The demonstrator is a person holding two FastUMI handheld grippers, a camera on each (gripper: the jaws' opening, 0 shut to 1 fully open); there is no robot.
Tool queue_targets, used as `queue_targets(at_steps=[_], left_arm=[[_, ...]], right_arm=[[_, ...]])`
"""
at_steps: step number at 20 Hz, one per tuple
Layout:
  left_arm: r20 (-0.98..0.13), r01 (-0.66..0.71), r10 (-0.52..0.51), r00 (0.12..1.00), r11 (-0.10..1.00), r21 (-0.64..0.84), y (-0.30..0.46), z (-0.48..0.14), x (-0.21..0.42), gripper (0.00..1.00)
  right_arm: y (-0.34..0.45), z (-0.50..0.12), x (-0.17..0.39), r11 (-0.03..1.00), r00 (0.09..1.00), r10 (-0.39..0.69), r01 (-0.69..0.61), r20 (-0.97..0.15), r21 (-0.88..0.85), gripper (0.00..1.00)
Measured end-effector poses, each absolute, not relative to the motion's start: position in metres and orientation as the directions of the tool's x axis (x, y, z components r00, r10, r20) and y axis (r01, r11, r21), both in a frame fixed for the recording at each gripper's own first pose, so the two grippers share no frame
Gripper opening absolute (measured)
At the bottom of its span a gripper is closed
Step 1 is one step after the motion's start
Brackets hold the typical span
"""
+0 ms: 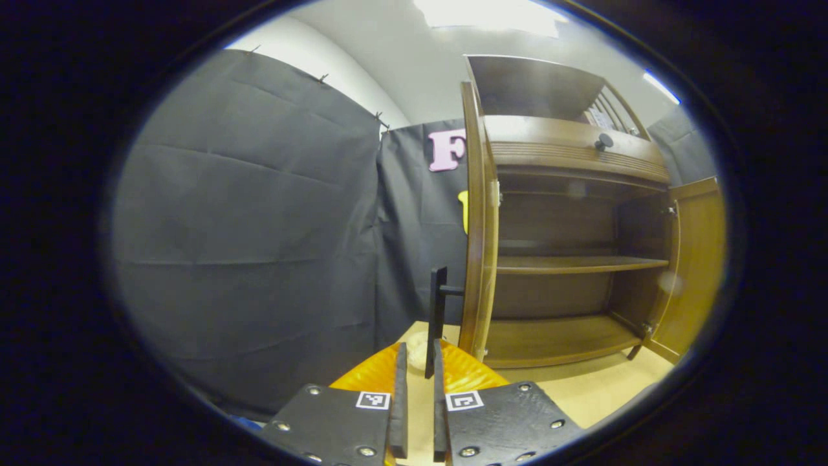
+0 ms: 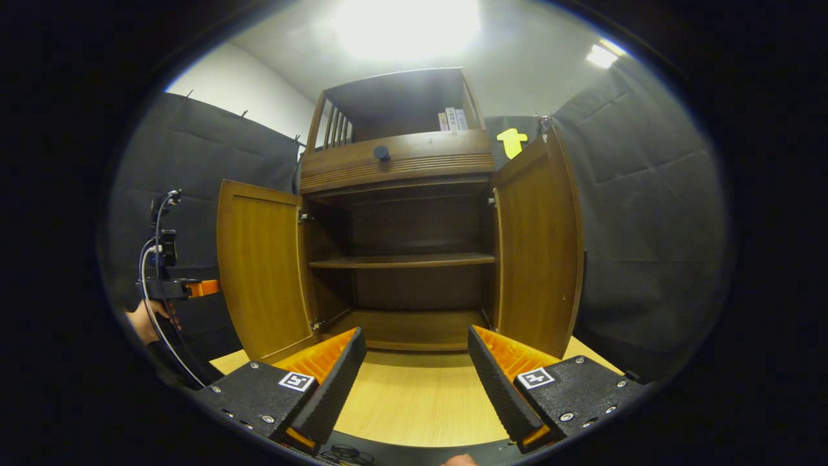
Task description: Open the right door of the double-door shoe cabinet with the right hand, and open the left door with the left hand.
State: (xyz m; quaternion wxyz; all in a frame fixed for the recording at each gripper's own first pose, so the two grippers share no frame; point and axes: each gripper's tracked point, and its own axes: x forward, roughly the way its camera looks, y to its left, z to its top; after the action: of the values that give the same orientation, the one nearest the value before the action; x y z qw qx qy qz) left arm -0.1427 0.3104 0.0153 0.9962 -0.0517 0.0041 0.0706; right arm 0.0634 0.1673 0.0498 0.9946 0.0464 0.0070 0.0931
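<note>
The wooden shoe cabinet (image 2: 394, 162) stands ahead with both doors swung out. Its left door (image 2: 259, 272) and right door (image 2: 537, 252) frame bare shelves (image 2: 401, 261). My right gripper (image 2: 415, 333) is open, holding nothing, in front of the cabinet floor. In the left gripper view the left door (image 1: 480, 226) is seen edge-on with its black bar handle (image 1: 438, 298). My left gripper (image 1: 419, 349) has its fingers drawn close around the handle's lower end. The right door (image 1: 695, 259) stands open beyond. The left gripper (image 2: 206, 287) and its hand (image 2: 145, 320) are by the left door's outer edge.
The cabinet rests on a light wooden tabletop (image 2: 414, 395). A drawer with a dark knob (image 2: 381, 153) sits above the doors, and a few books (image 2: 453, 120) stand in the top shelf. Black cloth walls close in on both sides.
</note>
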Motion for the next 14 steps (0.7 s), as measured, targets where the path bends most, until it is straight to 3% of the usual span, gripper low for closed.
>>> queue_targets(at_steps=[4, 5, 7, 8, 9, 11, 12, 14], left_arm=[[0.016, -0.098, 0.1, 0.995, 0.991, -0.086, 0.302, 0.042, -0.168, 0.21], [0.024, -0.085, 0.087, 0.996, 0.994, -0.076, 0.299, 0.049, -0.172, 0.16], [0.033, -0.055, 0.057, 0.998, 0.996, -0.066, 0.291, 0.059, -0.181, 0.21], [0.036, -0.044, 0.046, 0.998, 0.997, -0.066, 0.286, 0.064, -0.184, 0.16], [0.036, -0.03, 0.032, 0.999, 0.997, -0.068, 0.282, 0.067, -0.188, 0.21], [0.044, -0.009, 0.012, 0.999, 0.998, -0.06, 0.268, 0.072, -0.201, 0.21], [0.047, 0.002, 0.001, 0.999, 0.999, -0.054, 0.262, 0.074, -0.207, 0.16], [0.051, 0.018, -0.016, 0.999, 0.999, -0.042, 0.254, 0.076, -0.22, 0.21]], right_arm=[[0.142, 0.058, 0.076, 0.989, 0.994, 0.11, -0.108, -0.013, 0.1, 0.98], [0.136, 0.059, 0.073, 0.991, 0.996, 0.093, -0.092, -0.009, 0.098, 0.98], [0.129, 0.063, 0.069, 0.993, 0.997, 0.073, -0.072, -0.002, 0.098, 0.98], [0.125, 0.063, 0.066, 0.993, 0.998, 0.066, -0.066, 0.003, 0.1, 0.98], [0.122, 0.063, 0.065, 0.993, 0.998, 0.059, -0.06, 0.006, 0.099, 0.96], [0.117, 0.061, 0.059, 0.995, 0.999, 0.046, -0.046, 0.009, 0.093, 0.96], [0.116, 0.061, 0.056, 0.995, 0.999, 0.042, -0.043, 0.01, 0.091, 0.96], [0.114, 0.062, 0.051, 0.995, 0.999, 0.039, -0.04, 0.015, 0.09, 0.98]])
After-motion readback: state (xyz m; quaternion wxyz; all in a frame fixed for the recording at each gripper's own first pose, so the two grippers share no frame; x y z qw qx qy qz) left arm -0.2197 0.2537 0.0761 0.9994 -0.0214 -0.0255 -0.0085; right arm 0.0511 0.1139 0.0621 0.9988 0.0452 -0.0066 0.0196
